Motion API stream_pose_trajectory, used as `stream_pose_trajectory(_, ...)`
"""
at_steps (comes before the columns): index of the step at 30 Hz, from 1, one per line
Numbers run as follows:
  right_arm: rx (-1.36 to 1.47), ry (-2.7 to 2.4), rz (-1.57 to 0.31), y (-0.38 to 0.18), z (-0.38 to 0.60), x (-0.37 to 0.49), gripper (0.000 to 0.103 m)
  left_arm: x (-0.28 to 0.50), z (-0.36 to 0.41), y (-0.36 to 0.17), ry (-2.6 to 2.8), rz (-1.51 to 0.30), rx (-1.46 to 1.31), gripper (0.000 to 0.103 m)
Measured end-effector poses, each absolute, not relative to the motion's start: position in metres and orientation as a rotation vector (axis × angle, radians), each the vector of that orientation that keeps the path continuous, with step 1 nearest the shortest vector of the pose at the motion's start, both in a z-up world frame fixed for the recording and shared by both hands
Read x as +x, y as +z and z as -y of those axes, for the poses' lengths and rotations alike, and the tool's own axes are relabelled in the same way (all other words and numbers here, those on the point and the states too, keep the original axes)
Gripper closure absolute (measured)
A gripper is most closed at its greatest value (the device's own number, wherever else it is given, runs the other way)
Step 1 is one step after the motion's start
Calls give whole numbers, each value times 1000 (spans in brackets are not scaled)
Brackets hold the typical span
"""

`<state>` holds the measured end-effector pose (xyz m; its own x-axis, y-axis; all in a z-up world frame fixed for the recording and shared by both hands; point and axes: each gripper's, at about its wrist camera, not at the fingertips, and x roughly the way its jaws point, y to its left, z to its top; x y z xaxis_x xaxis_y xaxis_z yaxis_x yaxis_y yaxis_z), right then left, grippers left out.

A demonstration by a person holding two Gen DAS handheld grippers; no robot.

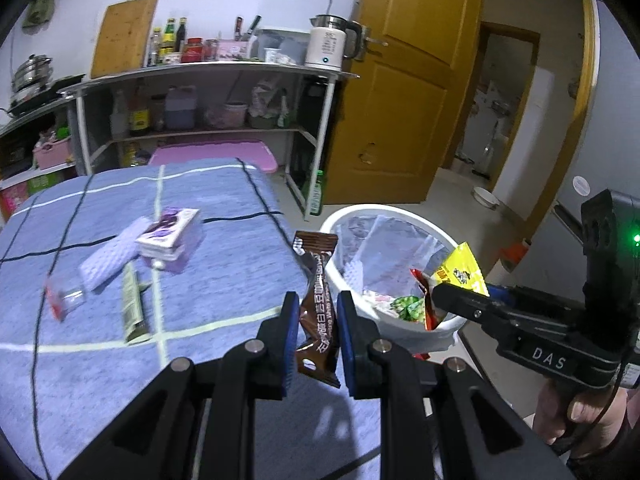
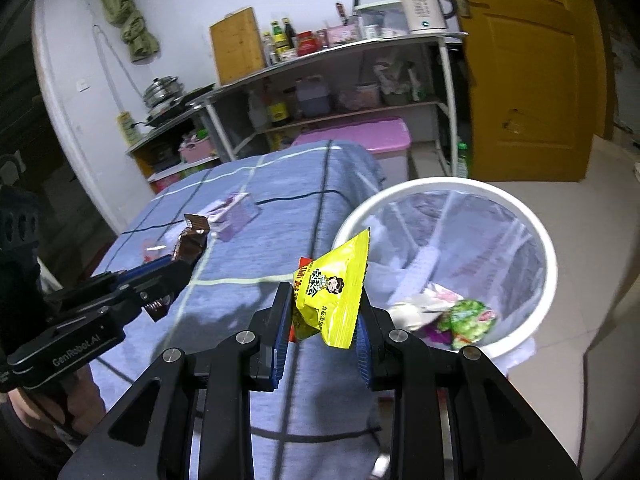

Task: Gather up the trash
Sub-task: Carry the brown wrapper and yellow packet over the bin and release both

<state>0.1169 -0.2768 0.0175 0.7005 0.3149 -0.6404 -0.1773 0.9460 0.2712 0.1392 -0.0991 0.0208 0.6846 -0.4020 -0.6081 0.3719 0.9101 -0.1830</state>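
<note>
Several wrappers already lie in the white bin (image 2: 548, 264), litter is left on the blue-clothed surface (image 1: 224, 200) beside it, and two pieces are carried binward: a yellow packet (image 2: 332, 292) pinched in the right gripper (image 2: 324, 330) jaws and a brown wrapper (image 1: 318, 312) (upright) in the left gripper (image 1: 318, 336) jaws.

Brown wrapper (image 1: 318, 300): glossy foil-like film, creased. Yellow snack packet (image 2: 334, 292): shiny printed plastic film. Left gripper (image 1: 318, 336) and right gripper (image 2: 322, 332): matt black plastic arms, blue ribbed pads, bright metal pins. Tablecloth (image 1: 120, 360): blue woven cloth, matt, slightly rough. Waste bin (image 2: 548, 264): smooth white plastic rim, thin translucent plastic liner. Cutting board (image 1: 124, 36): bare wood. Kettle (image 1: 328, 46): white plastic body, polished metal top. Door (image 1: 404, 80): smooth lacquered wood.
</note>
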Motion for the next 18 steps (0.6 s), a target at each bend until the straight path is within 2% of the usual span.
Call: stream_pose_trajectory(18,219,151,-824,-16,328,150,74,192,171,-8,-568,-772,-7,83)
